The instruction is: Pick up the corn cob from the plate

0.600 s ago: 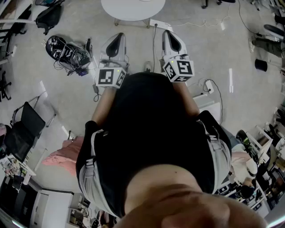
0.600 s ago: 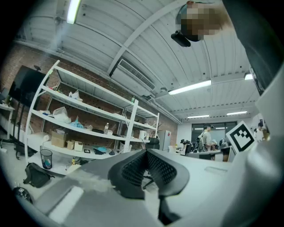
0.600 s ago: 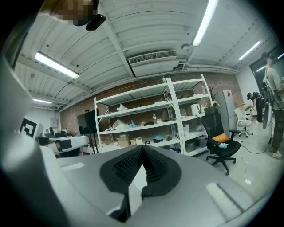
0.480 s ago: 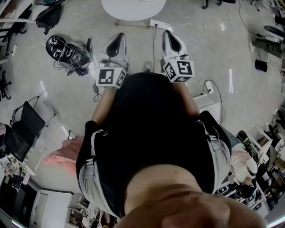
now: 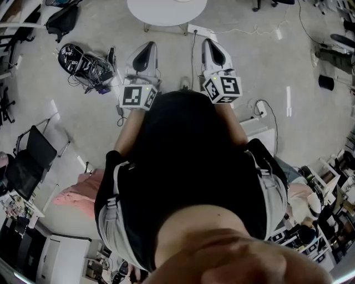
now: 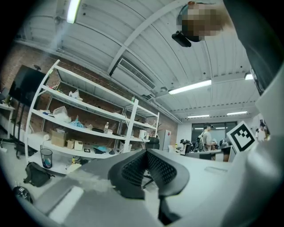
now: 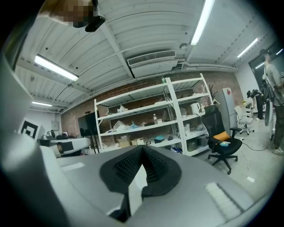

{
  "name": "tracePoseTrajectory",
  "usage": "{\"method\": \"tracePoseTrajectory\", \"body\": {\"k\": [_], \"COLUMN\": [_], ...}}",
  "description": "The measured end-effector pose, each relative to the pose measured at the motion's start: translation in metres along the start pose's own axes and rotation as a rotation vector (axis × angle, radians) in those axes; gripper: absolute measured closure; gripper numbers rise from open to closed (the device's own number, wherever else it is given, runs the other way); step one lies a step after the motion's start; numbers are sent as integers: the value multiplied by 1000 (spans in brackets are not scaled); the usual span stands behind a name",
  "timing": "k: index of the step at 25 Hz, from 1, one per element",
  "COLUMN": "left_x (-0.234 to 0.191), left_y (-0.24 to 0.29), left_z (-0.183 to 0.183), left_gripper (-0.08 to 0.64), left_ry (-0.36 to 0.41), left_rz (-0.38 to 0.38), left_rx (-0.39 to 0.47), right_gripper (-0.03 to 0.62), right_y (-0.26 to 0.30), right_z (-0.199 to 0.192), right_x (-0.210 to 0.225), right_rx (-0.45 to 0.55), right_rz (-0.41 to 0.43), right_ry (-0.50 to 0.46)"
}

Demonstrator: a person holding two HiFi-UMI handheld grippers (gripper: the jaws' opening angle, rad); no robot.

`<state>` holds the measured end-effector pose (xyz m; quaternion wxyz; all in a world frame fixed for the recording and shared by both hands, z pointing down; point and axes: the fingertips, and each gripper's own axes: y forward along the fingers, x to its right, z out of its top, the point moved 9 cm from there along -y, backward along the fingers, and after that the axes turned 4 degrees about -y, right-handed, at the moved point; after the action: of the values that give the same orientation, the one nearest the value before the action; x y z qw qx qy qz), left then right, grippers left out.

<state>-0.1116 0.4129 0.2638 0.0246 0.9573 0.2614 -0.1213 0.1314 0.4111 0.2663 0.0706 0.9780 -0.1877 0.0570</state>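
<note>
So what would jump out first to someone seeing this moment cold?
The person's black top fills the middle of the head view, with the left gripper and right gripper held out ahead, jaws shut and empty. Beyond them stands a round white table; no plate or corn cob shows in any view.

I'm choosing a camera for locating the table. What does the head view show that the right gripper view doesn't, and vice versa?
Only the head view: the round white table ahead of the person, and a black bag with cables left of it. Only the right gripper view: a white shelving rack against a brick wall, a black office chair with an orange cushion, and ceiling light strips. Both: the right gripper, jaws together with nothing between them.
</note>
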Motion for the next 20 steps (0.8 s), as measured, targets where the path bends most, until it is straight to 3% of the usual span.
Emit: {"method": "tracePoseTrajectory", "body": {"k": [10,20], "left_x": [22,57], "left_y": [19,48], "left_z": [-7,-14], "left_gripper": [555,555], "left_ry": [-8,3], "left_rz": [21,87], "left_rx": [-17,3], "right_gripper": [586,586], "right_y": [-2,1], "right_z": [2,-3], "right_x": [26,66], "right_rx": [-6,-19], "right_rz": [27,122], "right_ry": [5,-28]}}
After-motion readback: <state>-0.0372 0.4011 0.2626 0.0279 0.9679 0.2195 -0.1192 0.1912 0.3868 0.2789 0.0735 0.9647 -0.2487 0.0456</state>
